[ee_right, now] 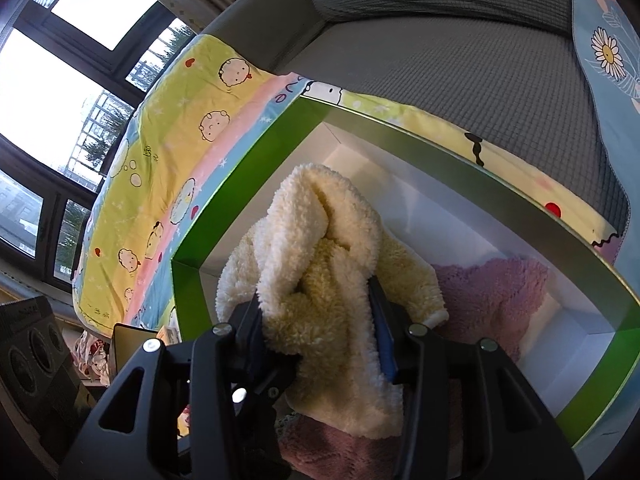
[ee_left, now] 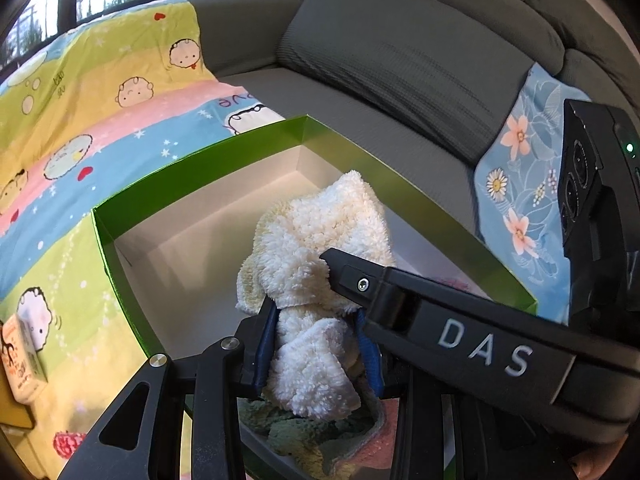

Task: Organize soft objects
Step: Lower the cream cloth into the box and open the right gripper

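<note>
A cream fluffy cloth (ee_left: pixel 320 240) hangs over a green box with a white inside (ee_left: pixel 132 296). My left gripper (ee_left: pixel 316 344) is shut on its lower part. My right gripper (ee_right: pixel 320 320) is shut on the same cream cloth (ee_right: pixel 320 248), held above the green box (ee_right: pixel 224 216); the right gripper's black finger (ee_left: pixel 360 280) also crosses the left wrist view and touches the cloth. A purple fluffy cloth (ee_right: pixel 492 300) lies inside the box at the right. A pink cloth (ee_right: pixel 340 448) and a green cloth (ee_left: pixel 296 432) lie below the grippers.
The box sits on a cartoon-print sheet (ee_left: pixel 100 120) spread over a grey sofa (ee_left: pixel 400 60). A blue floral cloth (ee_left: pixel 520 184) lies to the right. A window (ee_right: pixel 60 80) is at the left, and a black speaker (ee_right: pixel 36 360) stands at the lower left.
</note>
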Available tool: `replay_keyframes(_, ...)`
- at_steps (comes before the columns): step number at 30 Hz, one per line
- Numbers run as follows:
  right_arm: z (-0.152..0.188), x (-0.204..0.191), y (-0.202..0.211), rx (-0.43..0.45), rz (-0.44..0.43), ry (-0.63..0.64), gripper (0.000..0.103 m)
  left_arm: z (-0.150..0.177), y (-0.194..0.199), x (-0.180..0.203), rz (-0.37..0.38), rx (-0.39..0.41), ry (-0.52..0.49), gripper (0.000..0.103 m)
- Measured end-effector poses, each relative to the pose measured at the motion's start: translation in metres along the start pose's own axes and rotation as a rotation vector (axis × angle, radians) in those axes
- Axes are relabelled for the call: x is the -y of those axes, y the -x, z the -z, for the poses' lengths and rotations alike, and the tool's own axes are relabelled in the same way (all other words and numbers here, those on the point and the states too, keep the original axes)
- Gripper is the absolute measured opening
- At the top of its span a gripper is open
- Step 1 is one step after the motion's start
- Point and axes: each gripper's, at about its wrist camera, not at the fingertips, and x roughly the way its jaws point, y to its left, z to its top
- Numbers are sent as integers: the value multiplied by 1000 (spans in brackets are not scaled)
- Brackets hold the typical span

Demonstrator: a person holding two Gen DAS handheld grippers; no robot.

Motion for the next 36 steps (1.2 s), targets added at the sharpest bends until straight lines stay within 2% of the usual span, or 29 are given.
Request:
replay_keyframes(6, 0, 1, 2, 9, 1, -3, 46, 1, 1, 3, -14, -1, 0, 38)
replay_keyframes(13, 4, 6, 20, 46, -30, -23, 59, 4, 20, 5, 1, 32, 1, 38)
replay_keyframes(17, 7, 3, 36, 102, -28, -14, 66, 5, 39, 7, -69, 72, -14, 38)
replay_keyframes(20, 11, 4, 45, 132, 5, -19, 70, 7, 55, 3, -53, 97, -9, 38)
replay_keyframes(23, 15, 4, 52, 156, 16, -22, 74, 12, 74, -4, -29, 118, 10, 51)
replay_keyframes(24, 17, 4, 54, 164, 11, -24, 78, 13, 78, -4, -30, 128, 13, 55)
replay_keyframes(28, 23, -2, 66, 199, -7, -5, 83, 21, 102, -10, -36, 173, 27, 59)
replay_keyframes(29, 25, -4, 68, 208, -10, -1, 84, 24, 109, -12, -35, 181, 34, 65)
replay_keyframes(30, 27, -6, 71, 219, -14, 4, 91, 27, 114, -13, -35, 189, 38, 75)
replay_keyframes(31, 30, -9, 73, 234, -19, 10, 98, 30, 119, -14, -38, 198, 40, 79)
replay_keyframes(32, 32, -11, 75, 245, -22, 20, 100, 34, 125, -15, -46, 210, 39, 82)
replay_keyframes(36, 40, -22, 79, 255, -10, 62, 102, 48, 149, -21, -66, 251, 40, 83)
